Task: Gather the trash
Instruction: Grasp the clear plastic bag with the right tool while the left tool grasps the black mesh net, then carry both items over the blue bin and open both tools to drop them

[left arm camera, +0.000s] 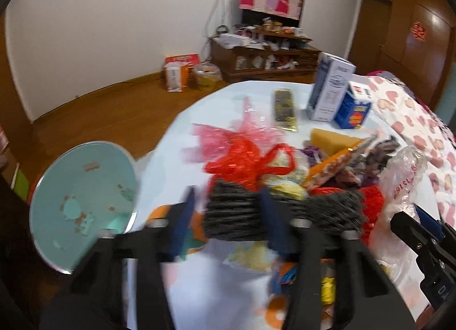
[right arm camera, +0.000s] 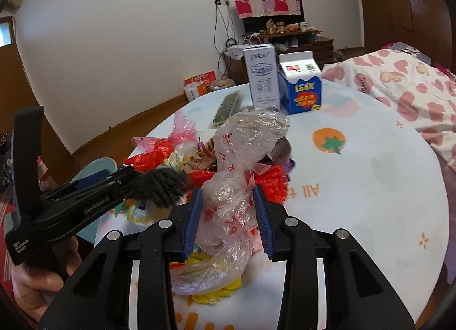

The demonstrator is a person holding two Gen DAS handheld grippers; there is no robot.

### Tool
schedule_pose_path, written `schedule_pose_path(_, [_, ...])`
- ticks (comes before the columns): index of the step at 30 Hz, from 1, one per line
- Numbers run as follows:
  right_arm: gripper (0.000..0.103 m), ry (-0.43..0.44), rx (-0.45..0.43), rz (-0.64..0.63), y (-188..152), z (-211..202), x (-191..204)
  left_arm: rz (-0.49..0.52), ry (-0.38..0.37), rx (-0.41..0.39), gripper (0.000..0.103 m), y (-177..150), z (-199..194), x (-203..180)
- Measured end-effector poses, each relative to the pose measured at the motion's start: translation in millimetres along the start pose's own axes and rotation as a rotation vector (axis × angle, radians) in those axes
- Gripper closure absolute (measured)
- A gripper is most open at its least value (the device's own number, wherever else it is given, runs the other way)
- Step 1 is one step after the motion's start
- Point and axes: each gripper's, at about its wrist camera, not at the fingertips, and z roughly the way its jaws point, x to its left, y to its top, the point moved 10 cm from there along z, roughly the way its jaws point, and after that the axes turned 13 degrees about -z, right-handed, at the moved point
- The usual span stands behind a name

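A heap of trash lies on the round table [right arm camera: 370, 187]: red netting [left arm camera: 242, 164], a pink plastic bag [left arm camera: 228, 136], wrappers and a crumpled clear plastic bag [right arm camera: 242, 159]. My left gripper [left arm camera: 230, 221] is shut on a dark grey bristly brush [left arm camera: 250, 213], held over the heap; it shows in the right wrist view [right arm camera: 159, 187] too. My right gripper [right arm camera: 228, 216] has its blue pads on both sides of the clear plastic bag and grips it. The right gripper [left arm camera: 419, 230] shows at the right edge of the left wrist view.
A white carton [right arm camera: 262, 76] and a blue milk carton [right arm camera: 302, 84] stand at the table's far side beside a flat dark packet [right arm camera: 228, 107]. A light blue stool [left arm camera: 82, 204] stands left of the table. A bed with heart-print bedding [right arm camera: 413, 84] is right.
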Motion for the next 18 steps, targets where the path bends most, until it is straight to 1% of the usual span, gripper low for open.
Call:
schedule_pose_path(1, [0.065, -0.003, -0.003, 0.003, -0.4, -2.7, -0.9, 0.003, -0.01, 0.0, 0.077, -1.0, -0.1, -2.5])
schedule_pose_path(2, [0.065, -0.008, -0.009, 0.005, 0.0, -5.7, -1.7, 0.002, -0.024, -0.01, 0.09, -1.3, -2.1, -4.0])
schedule_pose_path(3, [0.065, -0.012, -0.015, 0.003, 0.3, -7.6, -2.1, -0.002, -0.049, -0.011, 0.094, -1.8, -4.6, -5.9])
schedule_pose_path(5, [0.065, -0.022, -0.033, 0.001, 2.6, -14.8, -2.3, -0.005, -0.073, -0.018, 0.094, -2.4, -12.3, -7.3])
schedule_pose_path(8, [0.065, -0.042, -0.079, -0.006, 10.9, -27.7, -2.6, 0.004, -0.083, -0.051, 0.094, 1.1, -29.4, -9.4])
schedule_pose_path(10, [0.065, -0.072, -0.119, -0.027, 16.8, -38.8, -1.4, 0.018, -0.072, -0.081, 0.094, 3.9, -42.6, -8.4])
schedule_pose_path(12, [0.065, -0.087, -0.134, -0.05, 19.6, -43.7, 1.3, 0.029, -0.058, -0.118, 0.094, 7.7, -55.4, -5.2])
schedule_pose_path(15, [0.065, -0.074, -0.14, -0.051, 20.8, -48.1, 5.7, 0.021, -0.06, -0.151, 0.094, 14.9, -72.3, 3.3])
schedule_pose_path(18, [0.065, -0.049, -0.197, -0.048, 29.8, -59.6, 12.8, -0.003, -0.051, -0.195, 0.094, 26.0, -90.0, 16.3])
